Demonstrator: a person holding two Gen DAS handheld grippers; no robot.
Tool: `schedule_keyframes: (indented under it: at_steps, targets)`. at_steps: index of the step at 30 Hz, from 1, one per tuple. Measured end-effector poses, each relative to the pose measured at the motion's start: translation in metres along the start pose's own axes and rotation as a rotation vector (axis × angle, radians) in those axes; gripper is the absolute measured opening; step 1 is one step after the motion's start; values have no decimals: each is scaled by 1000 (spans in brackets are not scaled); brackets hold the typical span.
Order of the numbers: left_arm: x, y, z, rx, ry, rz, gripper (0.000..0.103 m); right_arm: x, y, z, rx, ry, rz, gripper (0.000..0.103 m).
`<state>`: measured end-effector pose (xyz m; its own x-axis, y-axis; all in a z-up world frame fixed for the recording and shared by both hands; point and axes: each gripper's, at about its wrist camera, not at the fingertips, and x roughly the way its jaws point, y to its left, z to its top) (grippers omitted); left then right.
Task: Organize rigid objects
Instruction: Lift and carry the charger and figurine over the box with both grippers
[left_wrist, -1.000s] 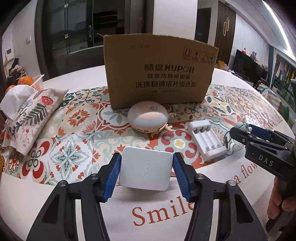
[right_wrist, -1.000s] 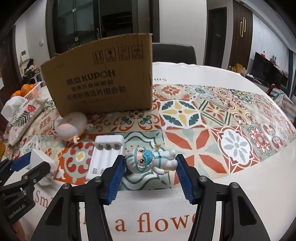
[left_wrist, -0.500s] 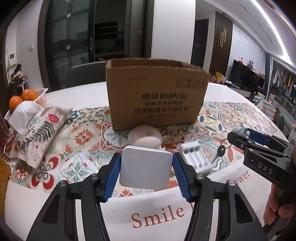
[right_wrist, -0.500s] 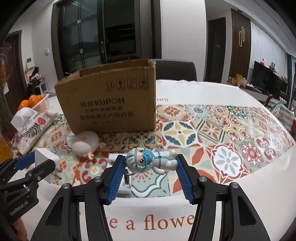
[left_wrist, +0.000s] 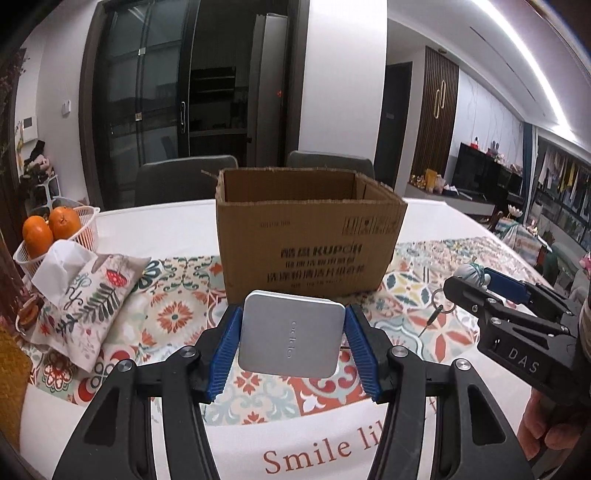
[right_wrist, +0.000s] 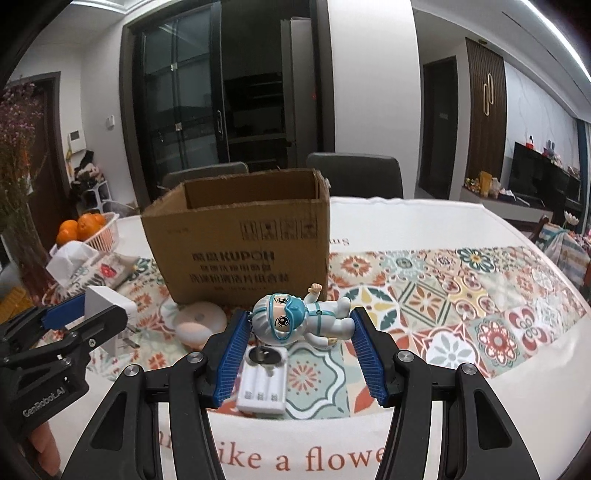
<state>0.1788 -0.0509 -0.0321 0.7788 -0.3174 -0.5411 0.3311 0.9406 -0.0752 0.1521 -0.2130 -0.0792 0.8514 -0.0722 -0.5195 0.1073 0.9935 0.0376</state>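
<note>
My left gripper (left_wrist: 293, 345) is shut on a white square charger (left_wrist: 290, 338) and holds it above the table, in front of the open cardboard box (left_wrist: 306, 236). My right gripper (right_wrist: 301, 341) is shut on a toy figure in a white suit and blue mask (right_wrist: 303, 319), with a key ring hanging under it, lifted above the white battery charger (right_wrist: 264, 384). The box (right_wrist: 243, 240) stands behind both. A round pink-and-white toy (right_wrist: 199, 321) lies at the box's foot. The left gripper with the charger (right_wrist: 105, 306) shows at the left of the right wrist view.
A tissue pouch (left_wrist: 88, 291) lies at the left, with a white basket of oranges (left_wrist: 51, 229) behind it. A patterned runner (right_wrist: 461, 291) covers the table's middle. Chairs (right_wrist: 354, 173) stand behind the table. The right gripper (left_wrist: 517, 317) is at the right in the left wrist view.
Both grippers have risen from the table with the charger and the toy figure, so the box's open top now shows. The battery charger and round toy stayed put.
</note>
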Motion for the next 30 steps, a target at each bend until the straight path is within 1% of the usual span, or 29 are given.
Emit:
schedule_keyframes:
  at_steps: [8,13,22,30]
  targets:
    - [-4,5,22,-30,-30,-30,56,-8,7,19,-10,-55,21,57]
    - [-6,5,38,-26,-61,-33,56,-9,8,34,-1,-90,40,57]
    - [-2,6,70,-9,-109,-40,56,0,7,62,18,-128,57,57]
    - [12,9,98,-9,-118,-51,56,13,5,89,26,-145,71,57]
